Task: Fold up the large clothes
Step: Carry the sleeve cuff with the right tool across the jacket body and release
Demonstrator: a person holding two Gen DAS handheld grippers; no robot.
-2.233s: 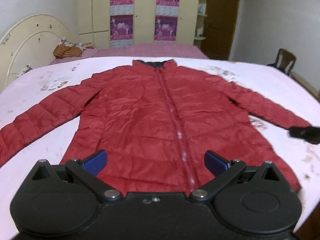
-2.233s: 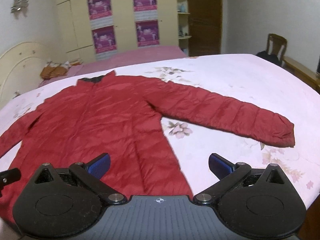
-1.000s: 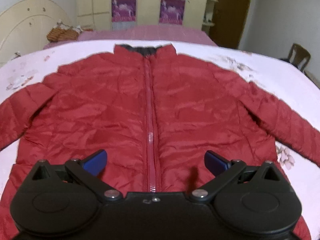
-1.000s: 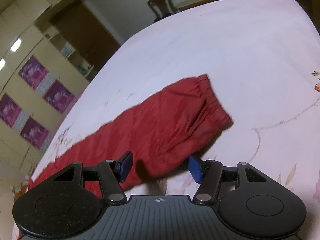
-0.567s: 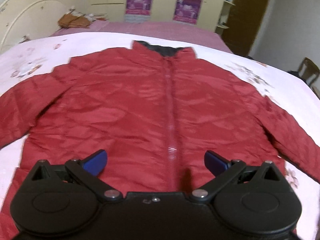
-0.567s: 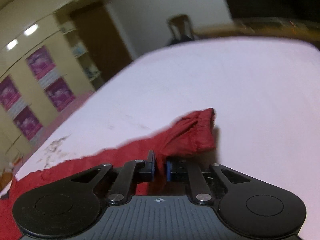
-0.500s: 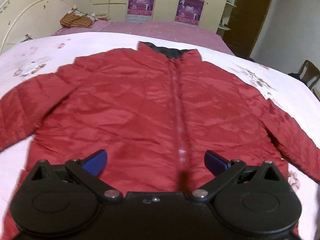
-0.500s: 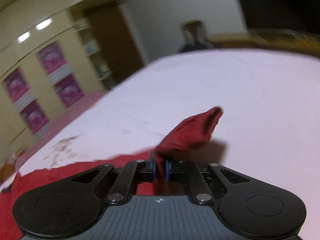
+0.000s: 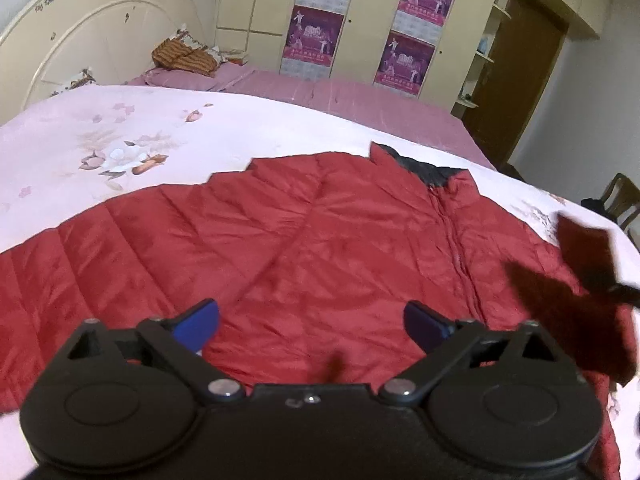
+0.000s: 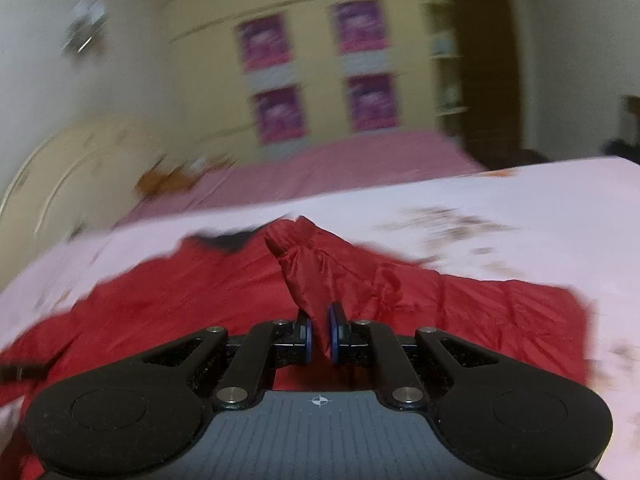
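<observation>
A red puffer jacket [image 9: 320, 240] lies zipped and face up on a pale floral bed sheet [image 9: 120, 140], its dark-lined collar [image 9: 424, 168] at the far end. My left gripper [image 9: 310, 315] hovers over the jacket's left half near the armpit. Its jaws stand wide and are closing, with nothing pinched between them. My right gripper [image 10: 319, 330] is shut on the cuff end of the right sleeve [image 10: 316, 264]. It holds the sleeve up over the jacket's body [image 10: 160, 308]. In the left wrist view that raised sleeve [image 9: 580, 276] hangs blurred at the right edge.
A cream headboard [image 9: 80, 48] stands at the far left. A second bed with a pink cover [image 9: 340, 92] and a brown bundle [image 9: 184, 54] lies behind. A wardrobe with purple posters [image 9: 316, 32], a brown door [image 9: 524, 80] and a chair [image 9: 620, 200] line the far side.
The right gripper shut on the sleeve cuff, lifted it and swung it inward over the jacket. The left gripper slid left across the jacket toward the left sleeve.
</observation>
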